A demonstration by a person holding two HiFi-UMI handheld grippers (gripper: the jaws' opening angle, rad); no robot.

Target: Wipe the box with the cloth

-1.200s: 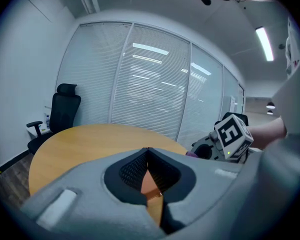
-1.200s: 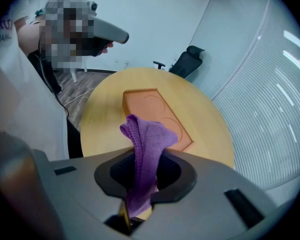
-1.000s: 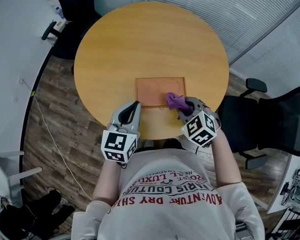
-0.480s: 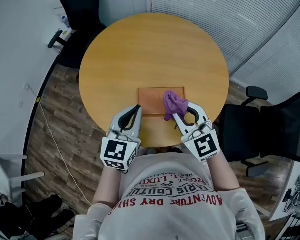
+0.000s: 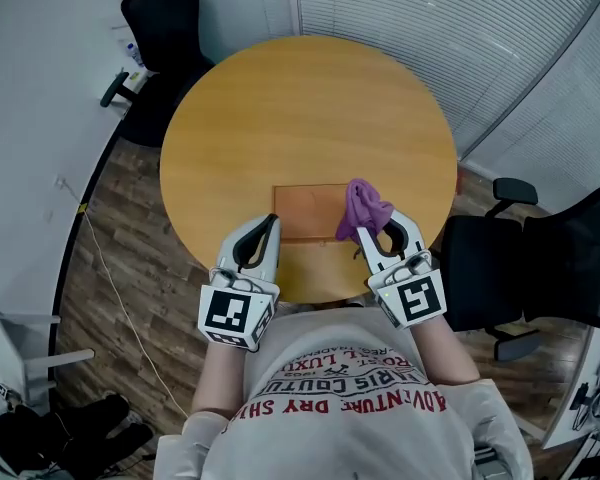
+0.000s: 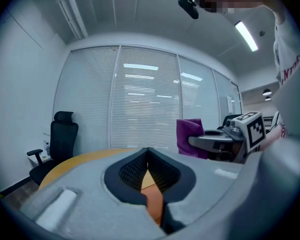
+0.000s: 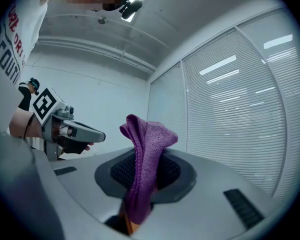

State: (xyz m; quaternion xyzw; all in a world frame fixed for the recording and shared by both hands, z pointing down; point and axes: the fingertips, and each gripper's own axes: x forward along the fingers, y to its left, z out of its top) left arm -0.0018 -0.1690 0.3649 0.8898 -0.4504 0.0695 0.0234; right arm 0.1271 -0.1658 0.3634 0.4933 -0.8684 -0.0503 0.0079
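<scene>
A round wooden table (image 5: 300, 108) with a smooth, honey-coloured top fills the middle of the head view. One thing lies directly on it: a flat, rectangular, orange-brown box (image 5: 308, 211), a shade redder and darker than the wood. The box lies flat with its long sides running left to right. It is on the person's side of the top, near the near edge but not at it, and slightly right of the table's middle. Its right end is partly covered from view.

Purple cloth (image 5: 365, 208), orange-brown box (image 5: 305, 213), honey-yellow table (image 5: 300, 108).
</scene>
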